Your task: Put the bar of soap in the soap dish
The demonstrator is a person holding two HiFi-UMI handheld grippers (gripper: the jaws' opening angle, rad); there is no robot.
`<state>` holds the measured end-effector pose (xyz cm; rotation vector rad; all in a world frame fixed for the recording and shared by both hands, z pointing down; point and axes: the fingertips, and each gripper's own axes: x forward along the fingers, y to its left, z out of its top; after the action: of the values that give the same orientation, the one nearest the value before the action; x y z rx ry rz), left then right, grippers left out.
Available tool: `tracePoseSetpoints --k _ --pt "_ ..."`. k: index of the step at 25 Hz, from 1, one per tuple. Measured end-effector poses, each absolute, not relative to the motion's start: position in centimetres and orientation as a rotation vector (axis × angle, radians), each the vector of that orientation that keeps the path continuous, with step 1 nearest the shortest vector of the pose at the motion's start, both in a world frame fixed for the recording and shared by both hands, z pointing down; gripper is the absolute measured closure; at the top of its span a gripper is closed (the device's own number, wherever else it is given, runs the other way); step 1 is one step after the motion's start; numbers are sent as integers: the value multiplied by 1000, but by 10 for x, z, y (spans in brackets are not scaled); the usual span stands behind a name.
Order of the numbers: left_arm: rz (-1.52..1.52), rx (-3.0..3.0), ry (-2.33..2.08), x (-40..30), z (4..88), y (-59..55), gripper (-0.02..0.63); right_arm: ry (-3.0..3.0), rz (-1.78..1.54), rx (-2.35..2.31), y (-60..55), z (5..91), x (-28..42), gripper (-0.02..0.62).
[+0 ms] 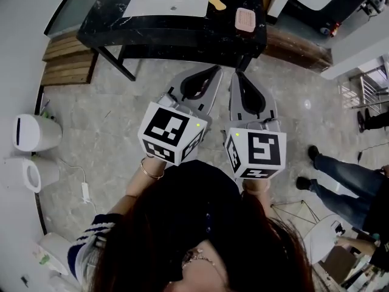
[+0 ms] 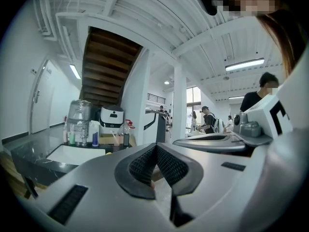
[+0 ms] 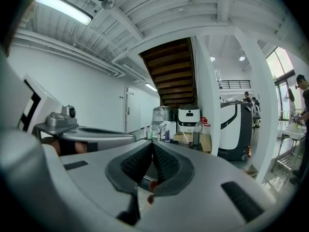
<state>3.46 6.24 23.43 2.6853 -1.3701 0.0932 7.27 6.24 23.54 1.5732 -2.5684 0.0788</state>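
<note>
Holding my left gripper (image 1: 214, 72) and right gripper (image 1: 237, 76) side by side, both with jaws pressed together and empty, I am facing a black table (image 1: 121, 23) where the yellow bar of soap (image 1: 217, 3) is lying near the pink soap dish (image 1: 245, 19)

Far ahead of both jaws, soap dish (image 1: 245, 19) too small for detail. Past the left jaws, countertop (image 2: 29, 161) mostly hidden, bottles (image 2: 79, 129) indistinct. Right of the right jaws, bystander (image 1: 346, 184) cut off.

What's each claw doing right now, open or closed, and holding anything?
Left claw: closed, holding nothing.
Right claw: closed, holding nothing.
</note>
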Motion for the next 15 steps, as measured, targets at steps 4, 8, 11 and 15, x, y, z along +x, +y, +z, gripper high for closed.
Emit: tracePoseSetpoints --k 4,8,11,15 --pt "88 2692 -1347 13 233 24 611 -2551 76 1587 23 233 52 588" --pt "86 2691 -1330 -9 232 -9 611 -2531 79 1594 -10 231 31 588" --pt "77 2690 -1326 -24 231 -33 611 -2523 79 1592 -33 231 16 588" --pt "76 2688 -1308 -40 234 -59 611 -2504 82 1584 -59 233 -1 588"
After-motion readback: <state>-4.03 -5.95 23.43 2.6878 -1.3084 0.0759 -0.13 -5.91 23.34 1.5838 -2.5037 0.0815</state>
